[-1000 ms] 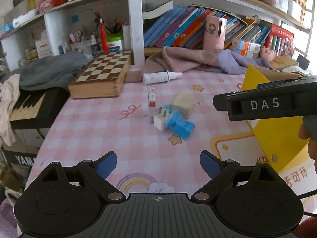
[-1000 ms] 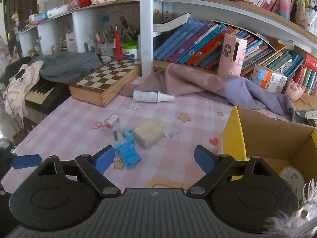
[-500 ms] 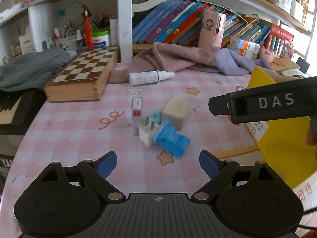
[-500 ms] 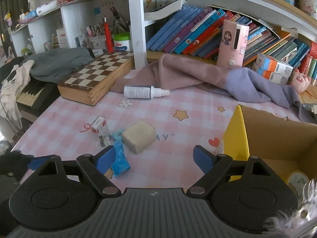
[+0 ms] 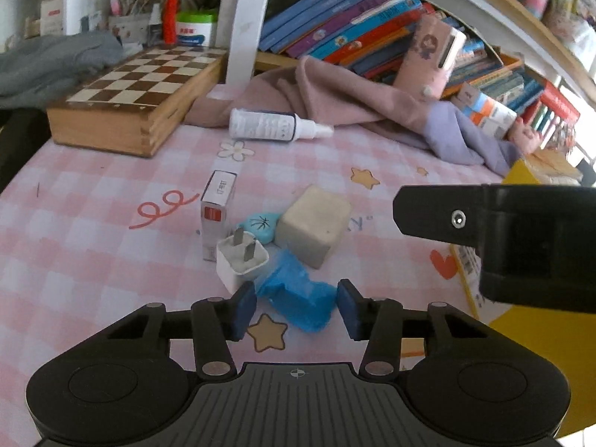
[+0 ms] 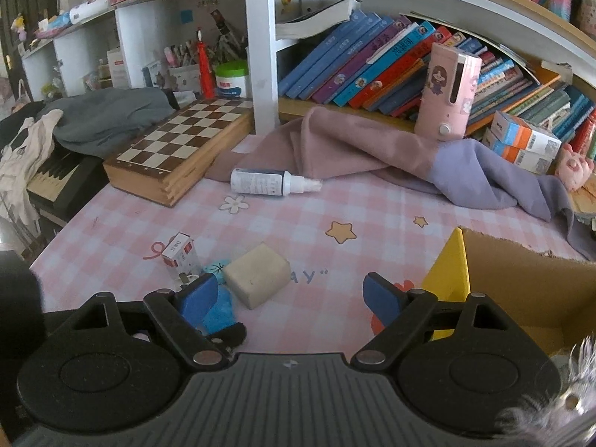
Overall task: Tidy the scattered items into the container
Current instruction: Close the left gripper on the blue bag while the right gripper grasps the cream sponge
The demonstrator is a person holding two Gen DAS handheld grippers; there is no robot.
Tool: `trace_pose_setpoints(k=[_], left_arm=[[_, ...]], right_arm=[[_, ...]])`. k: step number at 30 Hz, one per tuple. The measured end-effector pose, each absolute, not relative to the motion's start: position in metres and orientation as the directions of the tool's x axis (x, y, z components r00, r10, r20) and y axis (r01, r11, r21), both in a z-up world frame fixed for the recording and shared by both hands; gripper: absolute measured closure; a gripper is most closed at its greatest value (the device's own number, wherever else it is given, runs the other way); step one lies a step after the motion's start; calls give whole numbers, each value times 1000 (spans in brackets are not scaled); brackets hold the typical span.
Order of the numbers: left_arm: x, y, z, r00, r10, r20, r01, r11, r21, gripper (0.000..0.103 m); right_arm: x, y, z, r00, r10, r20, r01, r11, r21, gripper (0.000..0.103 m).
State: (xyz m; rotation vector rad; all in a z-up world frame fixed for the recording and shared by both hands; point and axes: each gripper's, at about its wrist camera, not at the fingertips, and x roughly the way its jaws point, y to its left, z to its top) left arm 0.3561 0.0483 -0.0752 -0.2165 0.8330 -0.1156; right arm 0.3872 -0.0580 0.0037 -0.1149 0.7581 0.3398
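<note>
A crumpled blue bag (image 5: 298,300) lies on the pink checked cloth. My left gripper (image 5: 297,307) is down around it, its pads either side with small gaps, not clamped. Beside the bag sit a white plug (image 5: 241,262), a small red-and-white box (image 5: 218,214), a teal pebble (image 5: 259,224) and a beige block (image 5: 314,229). A white spray bottle (image 5: 272,128) lies farther back. My right gripper (image 6: 290,296) is open and empty, hovering between the block (image 6: 257,279) and the yellow cardboard box (image 6: 452,272) at the right.
A wooden chessboard box (image 6: 178,156) sits at the back left. A pink and purple cloth (image 6: 372,156) is draped along the back under a shelf of books. A keyboard (image 6: 56,178) lies off the left edge.
My left gripper has moved forward and down to the blue bag and its jaws have narrowed around it. My right gripper has drifted slightly forward and stays open.
</note>
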Motion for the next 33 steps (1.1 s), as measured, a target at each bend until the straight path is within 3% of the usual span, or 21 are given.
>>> trace_pose_setpoints(k=[2, 4, 16, 19, 21, 23, 32, 33], left_arm=[[353, 52, -74, 666, -197, -719, 13, 968, -252, 66], [346, 58, -70, 674, -207, -709, 19, 964, -264, 82], [318, 75, -63, 669, -169, -724, 21, 978, -209, 85], [320, 72, -64, 677, -132, -724, 5, 985, -174, 78], [325, 70, -67, 666, -123, -736, 1, 986, -164, 49], [327, 68, -70, 662, -127, -739, 3, 986, -167, 41], [344, 54, -78, 665, -118, -738, 14, 989, -145, 42], [346, 52, -79, 663, -108, -741, 14, 991, -132, 47]], right_arm=[[390, -57, 3, 669, 264, -694, -349, 937, 20, 17], [392, -54, 1, 662, 269, -700, -357, 934, 21, 17], [424, -31, -16, 597, 273, -754, -366, 929, 47, 17], [431, -25, -21, 580, 272, -768, -372, 927, 48, 17], [437, -24, -23, 573, 269, -774, -358, 932, 59, 17], [442, -25, -24, 571, 262, -778, -341, 938, 65, 17], [464, -22, -34, 544, 246, -802, -297, 951, 90, 18], [465, -20, -36, 545, 242, -803, -299, 951, 83, 18]])
